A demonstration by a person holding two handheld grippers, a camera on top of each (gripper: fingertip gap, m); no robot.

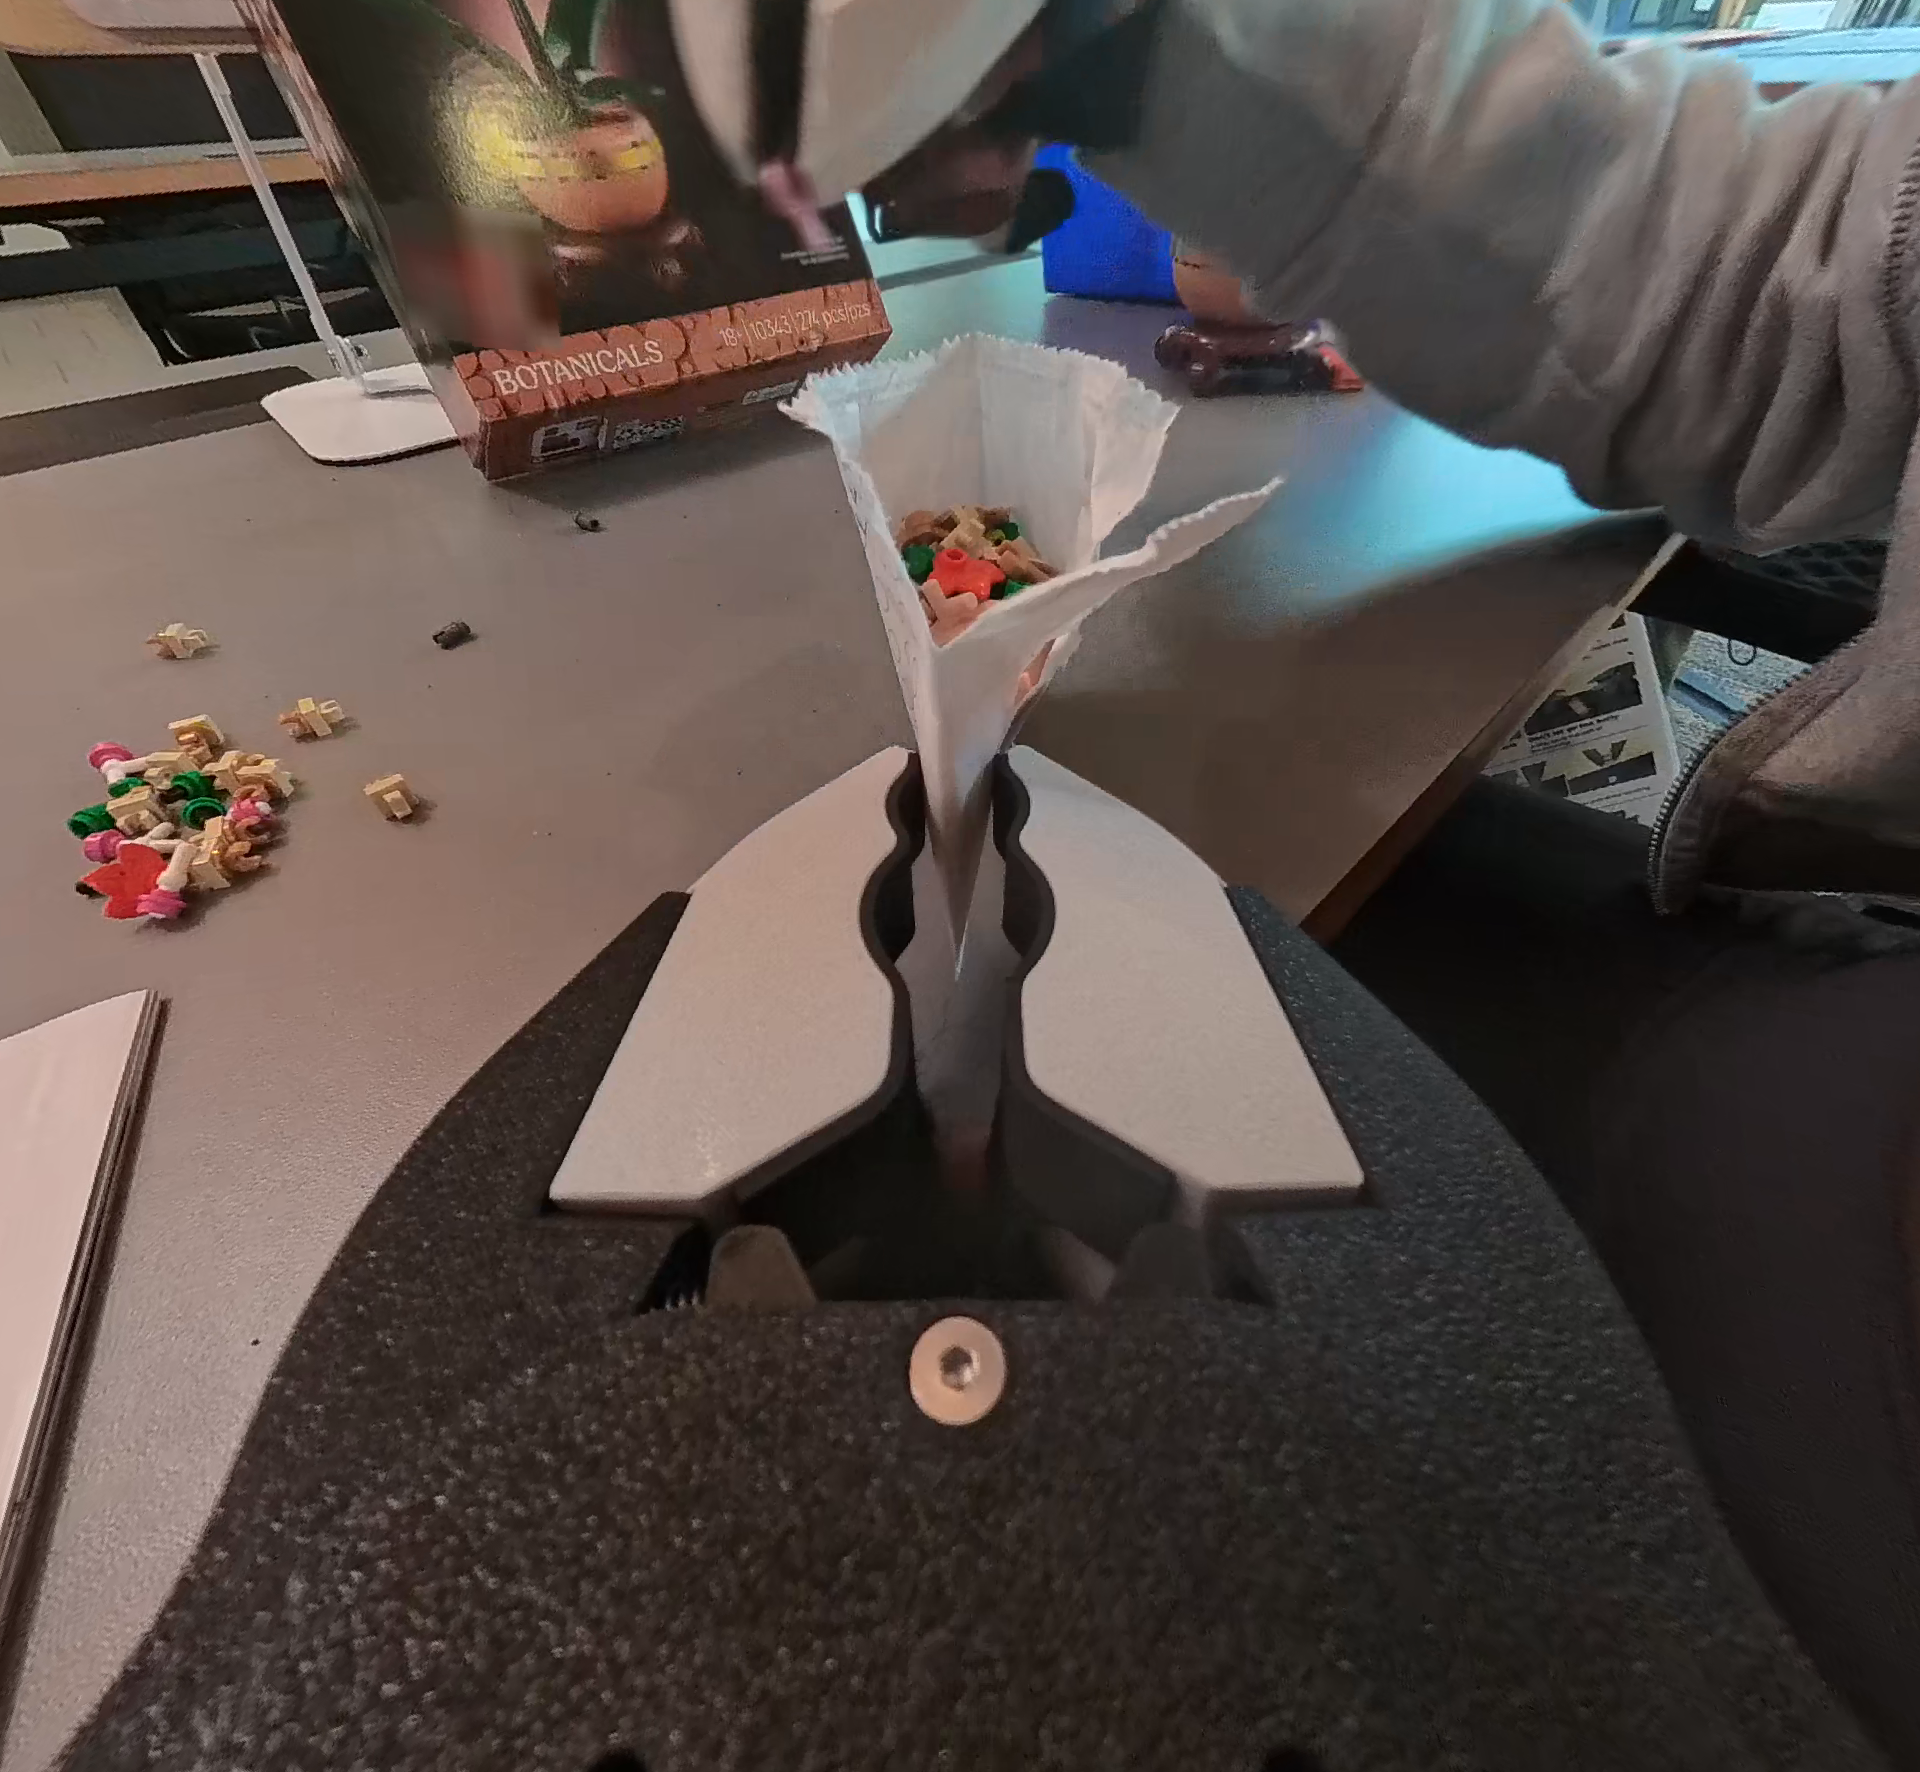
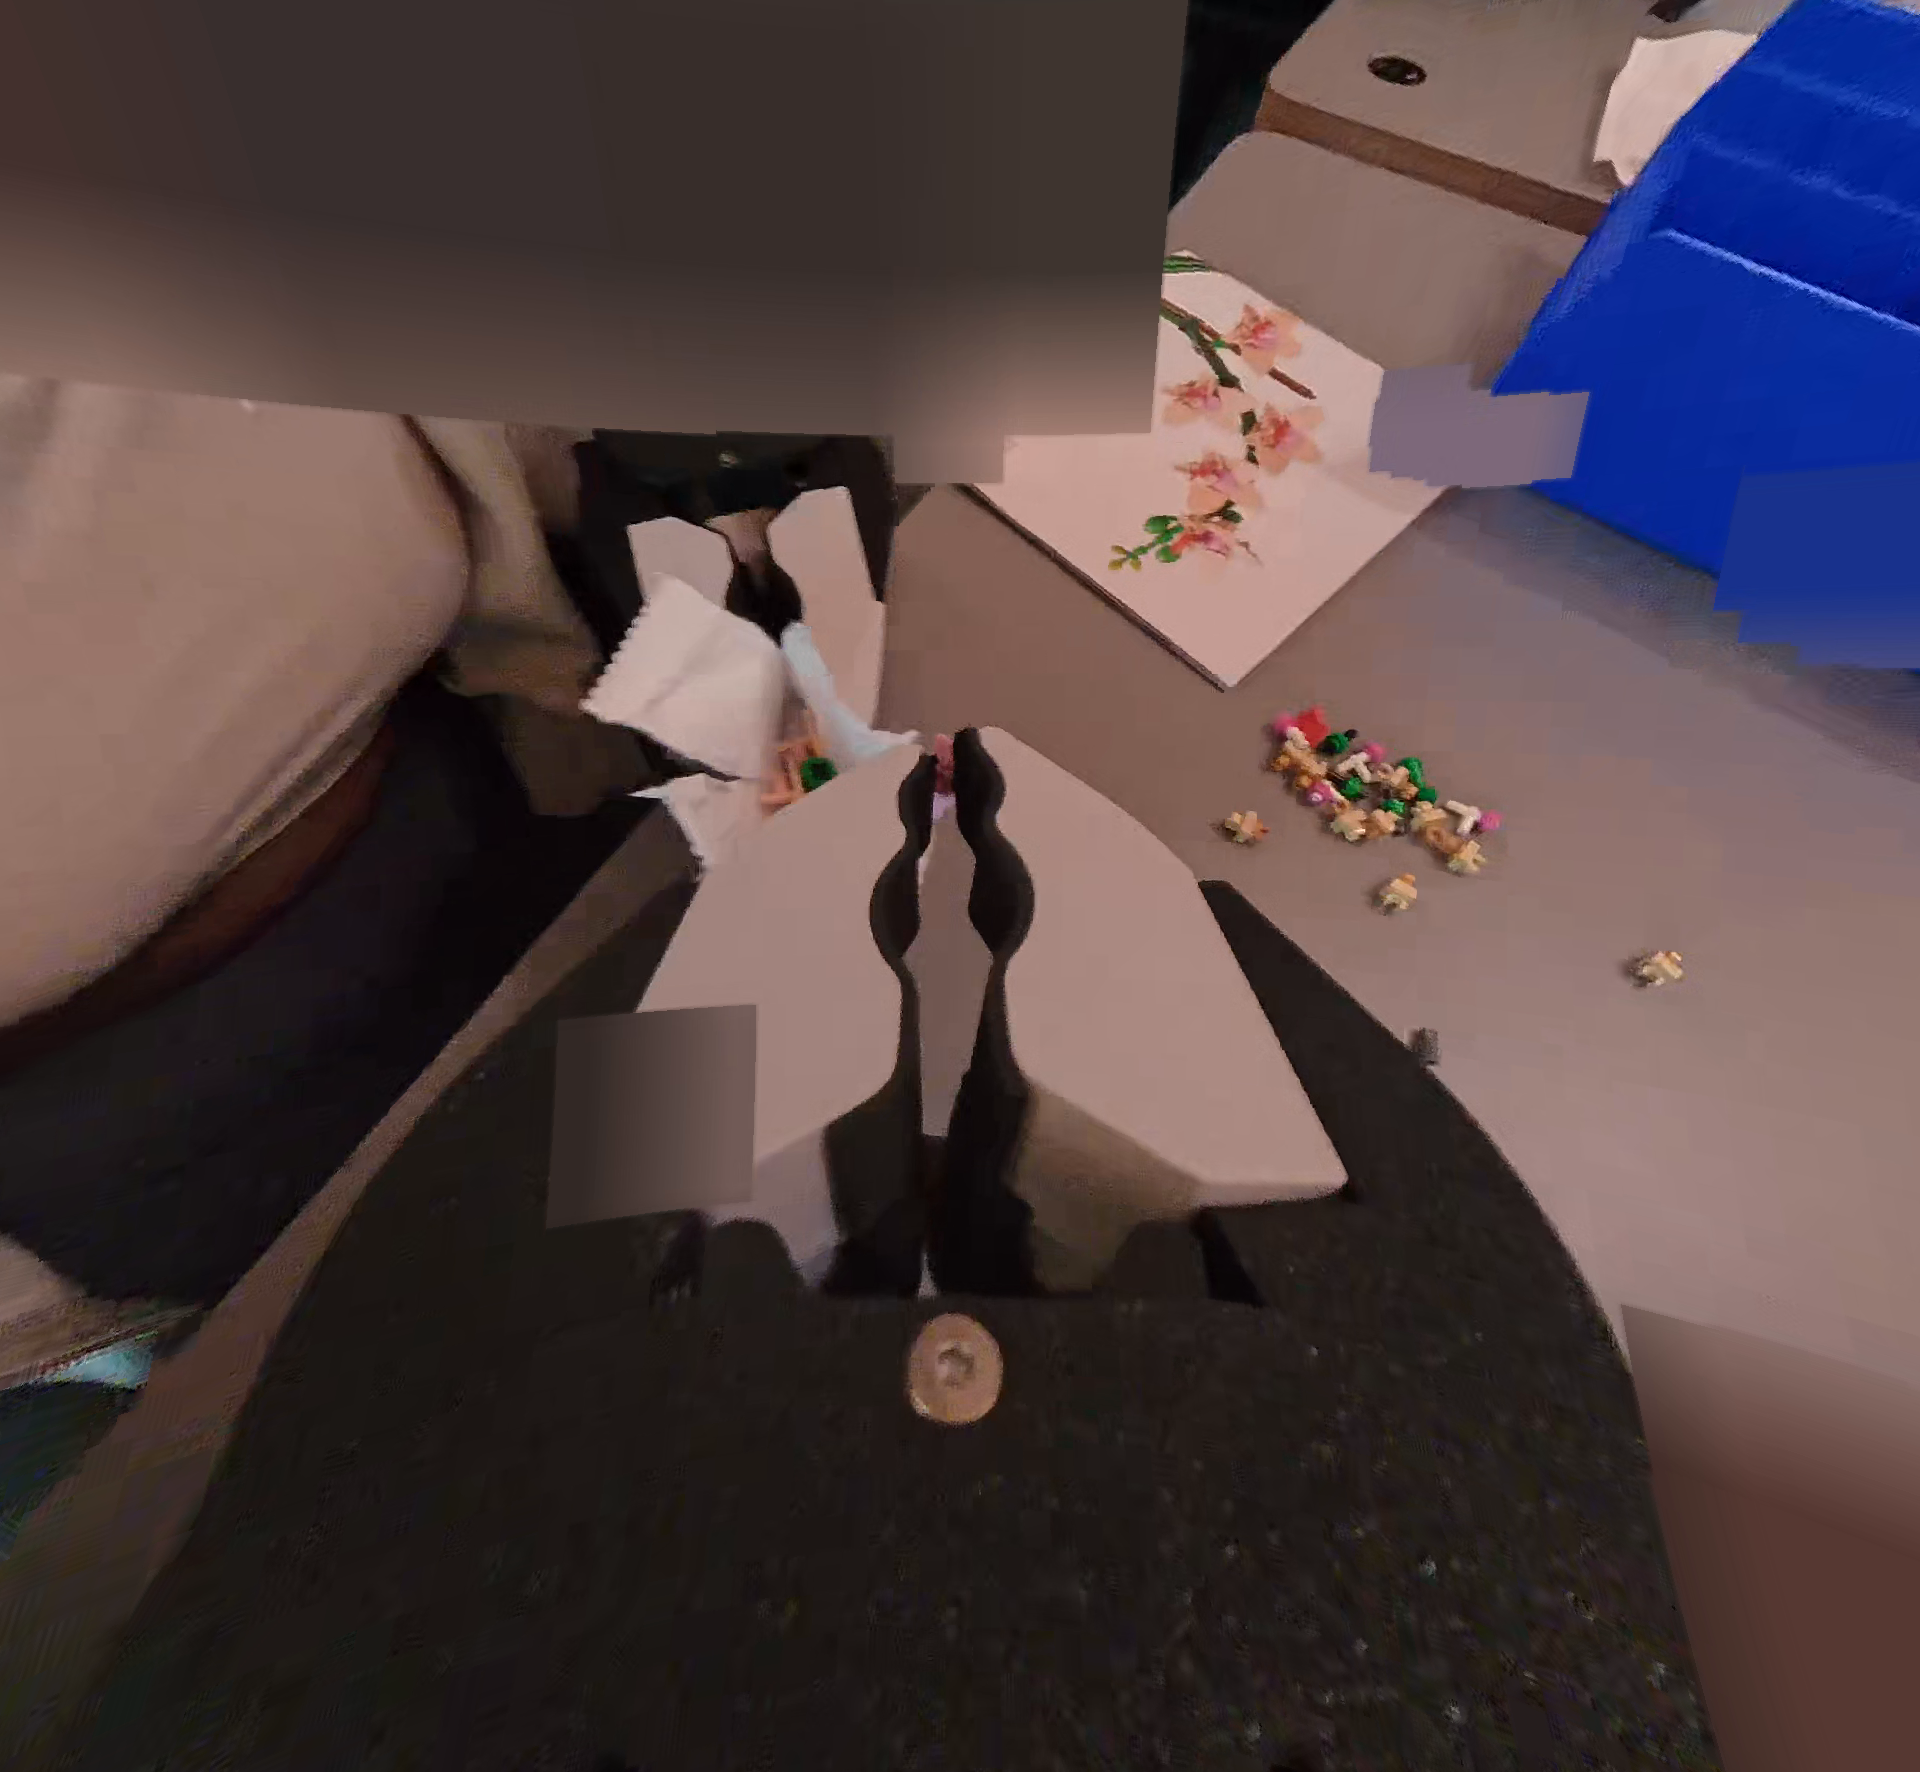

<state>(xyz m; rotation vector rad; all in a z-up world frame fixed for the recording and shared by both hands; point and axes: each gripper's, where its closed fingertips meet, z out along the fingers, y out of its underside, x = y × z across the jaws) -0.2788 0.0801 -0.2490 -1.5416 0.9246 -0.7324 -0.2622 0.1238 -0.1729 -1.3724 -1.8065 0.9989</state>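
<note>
My left gripper [image 1: 958, 772] is shut on the lower part of a white paper bag [image 1: 997, 444] and holds it upright above the grey table [image 1: 623, 683]. The bag's top is spread open, and several small tan, green and red bricks [image 1: 971, 559] lie inside. My right gripper [image 2: 943, 751] is shut on a small pink piece [image 2: 943, 754]. In the left wrist view it hangs blurred above and behind the bag [image 1: 790, 164]. In the right wrist view the bag [image 2: 696, 673] and the left gripper [image 2: 764, 569] are just beyond my right fingertips.
A pile of small loose bricks [image 1: 177, 818] lies on the table, also seen in the right wrist view [image 2: 1371, 797]. A dark flower-picture box [image 1: 582, 164] stands at the back. An instruction booklet [image 2: 1247, 496], a blue bin [image 2: 1766, 268] and a paper stack [image 1: 62, 1203] are nearby.
</note>
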